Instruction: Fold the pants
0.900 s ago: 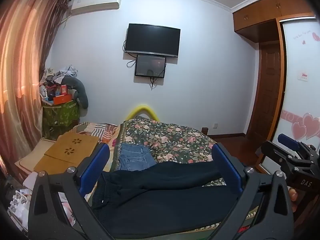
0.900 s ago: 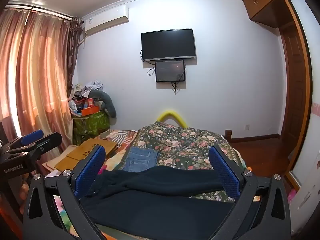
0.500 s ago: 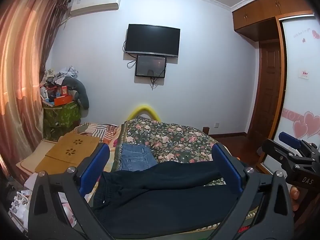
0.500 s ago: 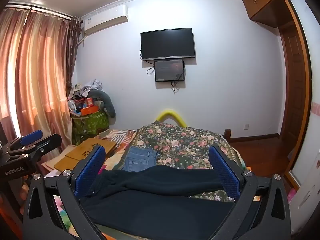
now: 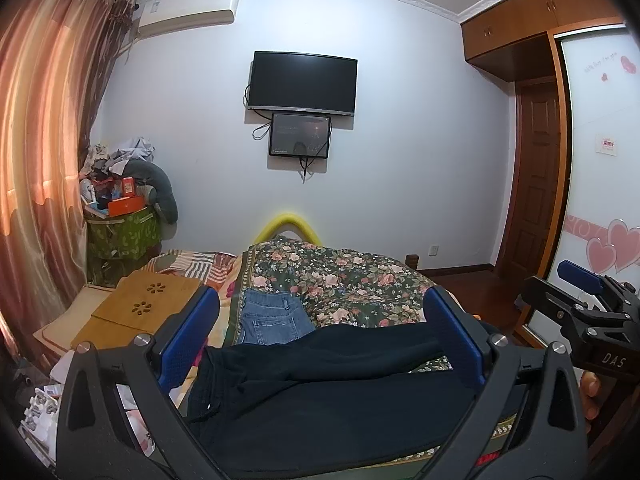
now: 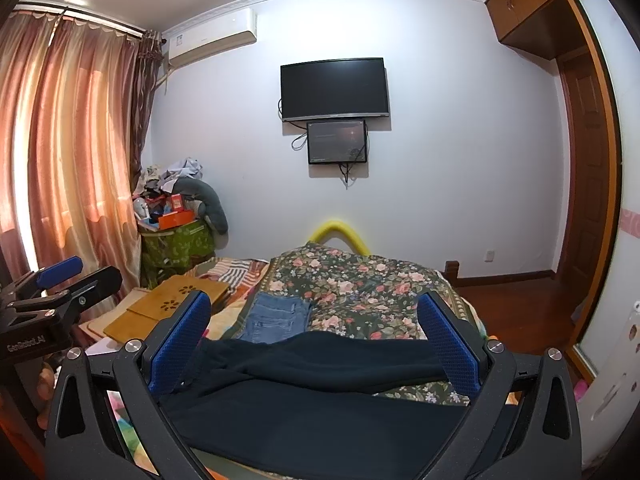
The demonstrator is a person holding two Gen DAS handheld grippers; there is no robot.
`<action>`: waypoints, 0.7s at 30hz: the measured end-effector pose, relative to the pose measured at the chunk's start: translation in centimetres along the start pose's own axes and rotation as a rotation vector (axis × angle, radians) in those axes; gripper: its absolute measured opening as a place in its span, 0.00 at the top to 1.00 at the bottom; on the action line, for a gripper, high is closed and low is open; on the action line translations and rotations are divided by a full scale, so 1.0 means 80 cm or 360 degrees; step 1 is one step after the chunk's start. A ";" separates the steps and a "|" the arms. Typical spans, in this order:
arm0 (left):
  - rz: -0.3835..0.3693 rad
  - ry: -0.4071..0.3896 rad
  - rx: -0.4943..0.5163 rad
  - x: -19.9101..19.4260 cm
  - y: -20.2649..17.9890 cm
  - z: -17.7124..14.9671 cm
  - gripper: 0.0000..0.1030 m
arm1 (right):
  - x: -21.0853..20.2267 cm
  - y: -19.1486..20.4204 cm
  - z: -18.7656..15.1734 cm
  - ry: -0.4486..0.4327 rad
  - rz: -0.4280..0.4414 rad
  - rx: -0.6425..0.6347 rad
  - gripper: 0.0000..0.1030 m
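Both grippers hover with jaws spread wide, nothing pinched, over dark navy soft-fabric pants [image 5: 320,392] lying across the near end of the floral-quilted bed [image 5: 344,276].
Left gripper [image 5: 320,332], right gripper [image 6: 316,332]: pants look limp, light, likely to sag; best pinched at waistband, left, and leg cuffs, right.

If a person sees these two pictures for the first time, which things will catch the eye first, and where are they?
First the dark pants spread across the near end of the bed, framed by the open blue fingers of the left gripper and, in the other view, the right gripper. Beyond them folded blue jeans lie on the floral bedspread. On the far wall hangs a black television, and glowing pink curtains fill the left side.
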State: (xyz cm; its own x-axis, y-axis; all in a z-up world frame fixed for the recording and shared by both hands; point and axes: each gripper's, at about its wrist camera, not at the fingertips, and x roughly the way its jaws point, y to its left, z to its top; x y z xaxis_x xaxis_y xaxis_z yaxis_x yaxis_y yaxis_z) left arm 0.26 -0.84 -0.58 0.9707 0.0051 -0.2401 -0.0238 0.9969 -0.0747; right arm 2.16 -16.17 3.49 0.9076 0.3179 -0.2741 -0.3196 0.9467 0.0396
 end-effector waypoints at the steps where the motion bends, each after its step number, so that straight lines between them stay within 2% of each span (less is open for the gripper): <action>1: -0.0003 0.0000 -0.0001 0.000 0.001 -0.001 0.00 | 0.000 0.000 0.000 0.0000 0.0000 0.0000 0.00; 21: -0.0003 0.0003 -0.0013 -0.004 0.003 0.000 0.00 | -0.001 -0.002 0.004 0.0000 -0.0010 -0.0002 0.00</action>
State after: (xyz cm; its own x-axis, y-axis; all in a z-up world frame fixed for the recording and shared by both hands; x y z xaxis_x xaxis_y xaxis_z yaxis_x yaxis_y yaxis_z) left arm -0.04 -0.59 -0.52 0.9704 0.0030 -0.2415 -0.0238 0.9962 -0.0834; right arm 2.21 -16.30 3.80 0.9098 0.3117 -0.2740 -0.3141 0.9487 0.0363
